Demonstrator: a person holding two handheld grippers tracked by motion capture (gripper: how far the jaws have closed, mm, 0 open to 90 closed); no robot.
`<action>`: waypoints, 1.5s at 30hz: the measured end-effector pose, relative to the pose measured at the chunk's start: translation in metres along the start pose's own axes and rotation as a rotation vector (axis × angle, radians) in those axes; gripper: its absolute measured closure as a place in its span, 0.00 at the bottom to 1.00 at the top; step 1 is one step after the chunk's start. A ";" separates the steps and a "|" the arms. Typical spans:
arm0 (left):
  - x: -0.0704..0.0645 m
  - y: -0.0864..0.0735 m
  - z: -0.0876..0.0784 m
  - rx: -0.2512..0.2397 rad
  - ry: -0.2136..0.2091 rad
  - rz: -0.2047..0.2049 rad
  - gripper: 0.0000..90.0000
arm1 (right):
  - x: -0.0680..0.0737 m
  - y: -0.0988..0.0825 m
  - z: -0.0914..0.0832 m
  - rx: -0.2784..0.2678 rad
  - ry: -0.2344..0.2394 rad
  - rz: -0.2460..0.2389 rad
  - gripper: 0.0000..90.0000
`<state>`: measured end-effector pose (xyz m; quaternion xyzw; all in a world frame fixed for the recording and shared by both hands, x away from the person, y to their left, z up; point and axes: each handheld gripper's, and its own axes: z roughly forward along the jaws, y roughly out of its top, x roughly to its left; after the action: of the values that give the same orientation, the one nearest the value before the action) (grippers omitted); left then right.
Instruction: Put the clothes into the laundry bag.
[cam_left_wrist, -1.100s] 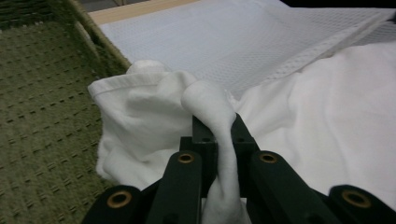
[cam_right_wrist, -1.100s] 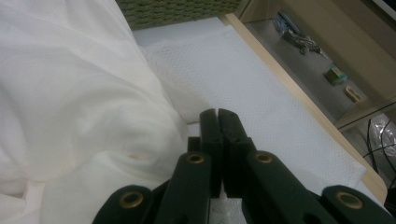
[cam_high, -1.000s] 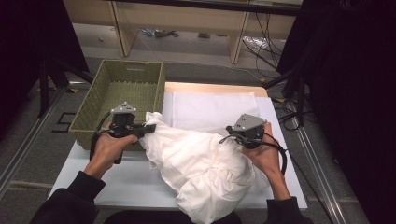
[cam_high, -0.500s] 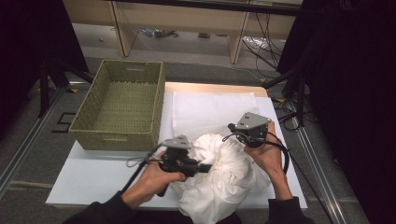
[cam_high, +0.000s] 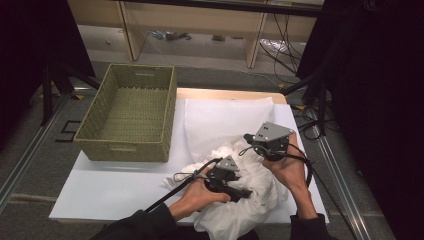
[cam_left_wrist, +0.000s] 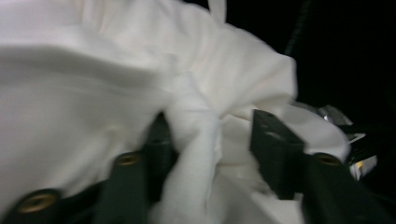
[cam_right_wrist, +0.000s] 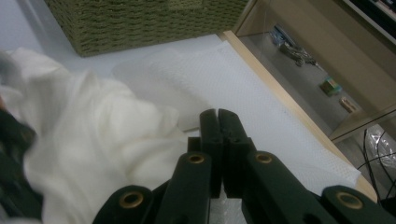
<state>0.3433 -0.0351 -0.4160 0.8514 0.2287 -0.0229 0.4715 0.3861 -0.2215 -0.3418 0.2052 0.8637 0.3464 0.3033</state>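
With the left tongs (cam_left_wrist: 210, 154) just opened, white cloth (cam_high: 235, 200) loose between them, and the right tongs (cam_right_wrist: 218, 140) pinched shut on nothing visible, the bunched heap may slide off the worktop (cam_high: 115, 185).

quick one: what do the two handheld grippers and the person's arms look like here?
Both grippers, left and right, are black, each topped by a grey three-cornered plate and trailing a black cable. Their jaws are black bars with brass-coloured rivets. The person wears dark long sleeves.
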 end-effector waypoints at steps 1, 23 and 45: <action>-0.001 0.002 -0.010 0.007 0.002 0.005 0.38 | 0.000 -0.001 0.001 0.001 -0.005 0.007 1.00; 0.104 -0.018 -0.033 -0.020 -0.052 -0.235 0.38 | 0.000 -0.002 0.006 0.017 0.004 -0.004 1.00; 0.087 0.014 0.006 -0.043 0.307 -0.169 0.69 | 0.013 -0.002 -0.002 0.006 0.030 0.000 1.00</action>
<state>0.4281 -0.0139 -0.4305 0.8124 0.3691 0.0726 0.4455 0.3748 -0.2164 -0.3477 0.2007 0.8692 0.3467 0.2897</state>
